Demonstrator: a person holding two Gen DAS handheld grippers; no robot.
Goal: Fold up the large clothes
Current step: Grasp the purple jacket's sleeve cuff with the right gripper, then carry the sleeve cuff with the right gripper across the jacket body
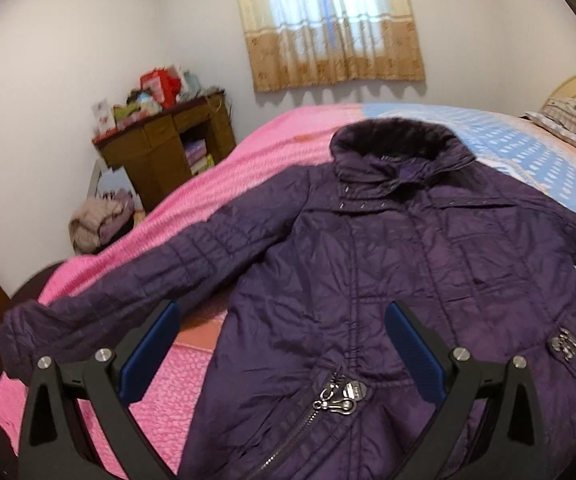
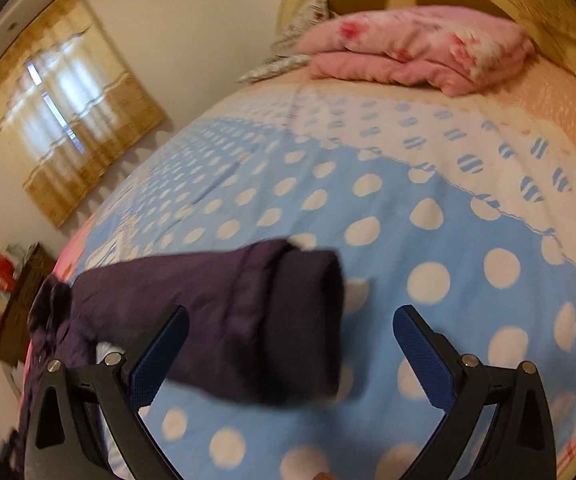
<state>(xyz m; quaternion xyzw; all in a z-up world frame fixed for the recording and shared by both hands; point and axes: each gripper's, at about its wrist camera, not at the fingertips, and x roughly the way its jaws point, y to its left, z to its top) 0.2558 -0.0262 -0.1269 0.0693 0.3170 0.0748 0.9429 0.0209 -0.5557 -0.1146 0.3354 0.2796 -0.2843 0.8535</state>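
Left gripper (image 1: 284,344) hangs with jaws apart over one purple quilted jacket (image 1: 387,280), spread front-up across the bed (image 1: 272,152), collar toward the far edge; two zipper pulls show, no lettering legible. Right gripper (image 2: 289,352), also spread wide, holds nothing above the jacket's sleeve cuff (image 2: 303,320).

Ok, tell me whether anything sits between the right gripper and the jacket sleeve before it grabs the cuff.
Nothing visible does. The right gripper is open above the bedspread, and the purple sleeve already lies across the gap between its fingers, cuff end toward the right finger. The folded pink blanket lies far off by the headboard.
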